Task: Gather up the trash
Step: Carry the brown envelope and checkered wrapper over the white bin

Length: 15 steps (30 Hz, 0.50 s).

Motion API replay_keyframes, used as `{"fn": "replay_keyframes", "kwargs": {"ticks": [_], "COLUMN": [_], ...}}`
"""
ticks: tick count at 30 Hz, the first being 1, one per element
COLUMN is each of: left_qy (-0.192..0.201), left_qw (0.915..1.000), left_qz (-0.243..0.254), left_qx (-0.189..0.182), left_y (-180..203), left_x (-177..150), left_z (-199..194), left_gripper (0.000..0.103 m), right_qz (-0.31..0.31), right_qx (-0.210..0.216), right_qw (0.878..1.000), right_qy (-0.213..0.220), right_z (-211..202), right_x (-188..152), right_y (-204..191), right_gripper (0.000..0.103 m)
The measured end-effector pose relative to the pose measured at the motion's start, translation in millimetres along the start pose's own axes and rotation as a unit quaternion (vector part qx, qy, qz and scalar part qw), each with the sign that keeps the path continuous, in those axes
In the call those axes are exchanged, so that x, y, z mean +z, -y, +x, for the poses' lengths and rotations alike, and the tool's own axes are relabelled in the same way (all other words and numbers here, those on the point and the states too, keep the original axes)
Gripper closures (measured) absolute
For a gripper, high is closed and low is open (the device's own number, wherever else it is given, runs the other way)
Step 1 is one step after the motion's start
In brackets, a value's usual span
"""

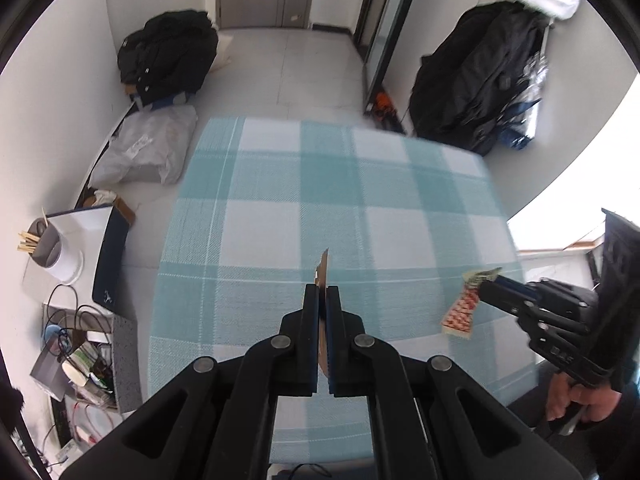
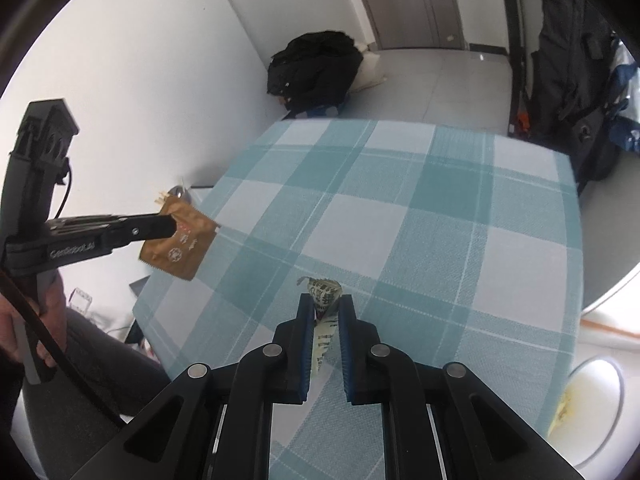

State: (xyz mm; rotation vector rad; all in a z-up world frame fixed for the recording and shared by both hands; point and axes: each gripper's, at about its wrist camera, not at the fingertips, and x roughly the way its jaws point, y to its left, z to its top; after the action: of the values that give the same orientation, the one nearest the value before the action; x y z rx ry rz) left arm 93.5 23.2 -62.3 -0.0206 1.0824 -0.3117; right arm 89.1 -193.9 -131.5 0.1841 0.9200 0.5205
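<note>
From the left wrist, the left hand-held gripper (image 1: 322,300) tilts steeply down over the checked table (image 1: 280,184), its jaws pressed together on a brown wrapper (image 1: 322,268) seen edge-on, lifted clear of the cloth. At right, the right hand-held gripper (image 1: 486,286) reaches in sideways, a hand (image 1: 580,398) around its handle, with a red-and-white patterned wrapper (image 1: 464,308) hanging from its tips. Only this view shows the floor clutter at left: a white cup (image 1: 52,248) of sticks and a plastic bag (image 1: 148,148). From the right wrist, the right hand-held gripper (image 2: 325,304) slants down above the table (image 2: 420,208), jaws nearly closed and clamped on the crumpled wrapper (image 2: 325,300), here showing its pale printed side. Only here does the brown wrapper (image 2: 178,246) show flat, pinched by the left hand-held gripper (image 2: 170,226) beyond the table's left edge.
</note>
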Motion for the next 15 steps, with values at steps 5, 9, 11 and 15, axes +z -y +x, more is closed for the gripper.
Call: {"fn": "replay_keyframes", "kwargs": {"ticks": [5,9,11,15], "left_qy": [0.033,0.069,0.084,0.103], "left_qw": [0.9992,0.9964,0.9944,0.9896], "left_qz": [0.011,0.028,0.044,0.069], "left_qx": [-0.021,-0.041,-0.047,-0.073], "left_y": [20.2,43.4,58.9,92.2], "left_x": [5.7,13.4,18.3,30.1], "left_z": [-24.0,-46.2,-54.5,-62.4], "left_gripper": [0.103,0.103,0.103,0.103], "right_qz": [0.025,0.029,0.034,0.042], "right_qx": [-0.003,-0.007,-0.016,-0.033], "right_qw": [0.999,0.997,0.995,0.989], "right_qy": [0.039,0.078,0.096,0.138], "right_z": [-25.9,-58.4,-79.4,-123.8], "right_x": [5.8,12.3,15.8,19.7], "right_y": [11.0,17.0,22.4,36.1], "right_gripper": [0.093,0.093,0.093,0.093]}}
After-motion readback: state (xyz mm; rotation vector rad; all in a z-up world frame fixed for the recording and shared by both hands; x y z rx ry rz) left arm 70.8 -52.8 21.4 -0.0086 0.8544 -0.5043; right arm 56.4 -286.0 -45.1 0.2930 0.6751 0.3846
